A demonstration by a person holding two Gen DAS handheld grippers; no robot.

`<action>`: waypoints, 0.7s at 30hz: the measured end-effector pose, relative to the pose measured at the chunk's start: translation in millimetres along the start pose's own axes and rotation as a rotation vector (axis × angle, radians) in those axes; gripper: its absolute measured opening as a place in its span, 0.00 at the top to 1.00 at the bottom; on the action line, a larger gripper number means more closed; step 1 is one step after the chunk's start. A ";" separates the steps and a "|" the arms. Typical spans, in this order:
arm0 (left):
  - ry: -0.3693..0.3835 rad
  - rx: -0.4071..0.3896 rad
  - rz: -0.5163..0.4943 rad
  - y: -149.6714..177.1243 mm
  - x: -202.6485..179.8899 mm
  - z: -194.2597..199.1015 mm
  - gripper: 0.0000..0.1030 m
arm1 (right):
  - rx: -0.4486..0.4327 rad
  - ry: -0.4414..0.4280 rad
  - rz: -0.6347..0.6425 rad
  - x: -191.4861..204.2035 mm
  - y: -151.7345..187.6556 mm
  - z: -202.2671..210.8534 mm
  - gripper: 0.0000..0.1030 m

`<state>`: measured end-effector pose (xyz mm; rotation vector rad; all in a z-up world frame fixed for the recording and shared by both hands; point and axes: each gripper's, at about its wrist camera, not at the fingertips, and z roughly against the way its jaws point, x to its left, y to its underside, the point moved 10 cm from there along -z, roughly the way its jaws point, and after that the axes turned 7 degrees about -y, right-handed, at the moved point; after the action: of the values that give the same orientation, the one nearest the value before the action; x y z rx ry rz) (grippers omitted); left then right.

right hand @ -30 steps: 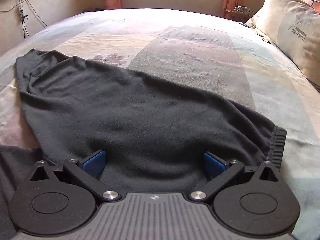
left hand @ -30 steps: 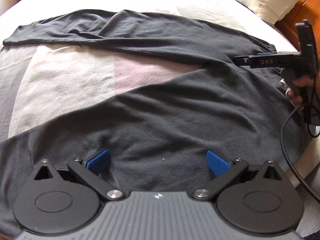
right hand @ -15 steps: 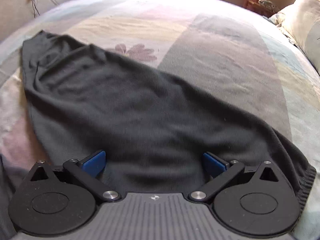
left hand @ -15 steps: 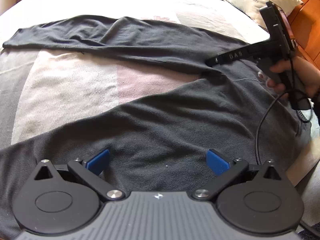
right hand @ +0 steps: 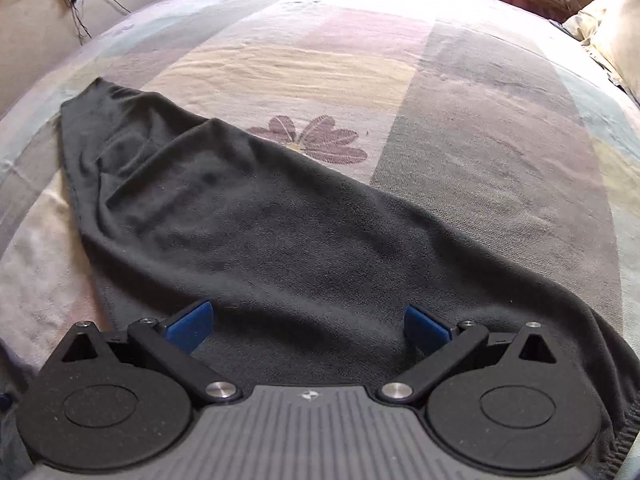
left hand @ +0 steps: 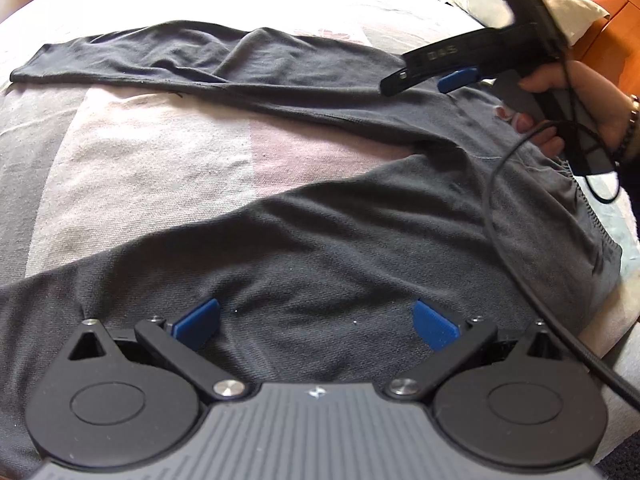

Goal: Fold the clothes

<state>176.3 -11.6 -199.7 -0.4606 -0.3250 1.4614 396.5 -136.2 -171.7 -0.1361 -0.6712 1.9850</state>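
Dark grey knit trousers (left hand: 320,240) are lying spread flat on the bed (left hand: 140,160), the two legs opening into a V. Going from the left in the left wrist view, the far leg's hem is reaching toward the bed's left edge, and its long axis is running almost straight across to the waistband at the right edge. The near leg is slanting from the lower left up to that same waistband, leaving a wedge of bare pink and cream patchwork sheet showing between the legs. The left gripper (left hand: 316,322) is hovering over the near leg with its blue pads spread wide apart, nothing between them. Farther right, a hand (left hand: 580,104) is holding the right gripper (left hand: 456,80) above the crotch area near the ribbed waistband, a black cable (left hand: 504,240) trailing across the cloth toward the bed's right edge. A pillow (left hand: 560,4) is sitting at the far right corner.

In the right wrist view the far leg (right hand: 260,240) is stretching away to the upper left, and the right gripper (right hand: 308,326) is standing wide open over it. The sheet beyond, with its flower print (right hand: 312,140), is lying bare up to the far edge.
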 end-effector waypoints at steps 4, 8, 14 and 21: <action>0.001 -0.006 -0.012 1.6 0.5 -0.8 0.01 | -0.008 0.078 0.021 -6.0 -13.8 -18.6 0.00; 0.013 -0.010 -0.004 0.9 2.4 -0.6 0.01 | -0.021 0.049 -0.007 -11.0 -24.1 -12.6 0.00; 0.047 -0.019 0.012 -4.1 8.1 3.3 0.01 | -0.126 -0.010 0.065 1.5 8.2 67.8 0.00; 0.045 -0.035 -0.038 -56.8 12.2 11.1 0.01 | -0.145 0.031 0.136 20.2 123.6 102.2 0.00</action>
<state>221.6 -1.0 -163.1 -0.5126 -0.3220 1.4085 251.8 -203.2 -145.3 -0.3070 -0.8041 2.0588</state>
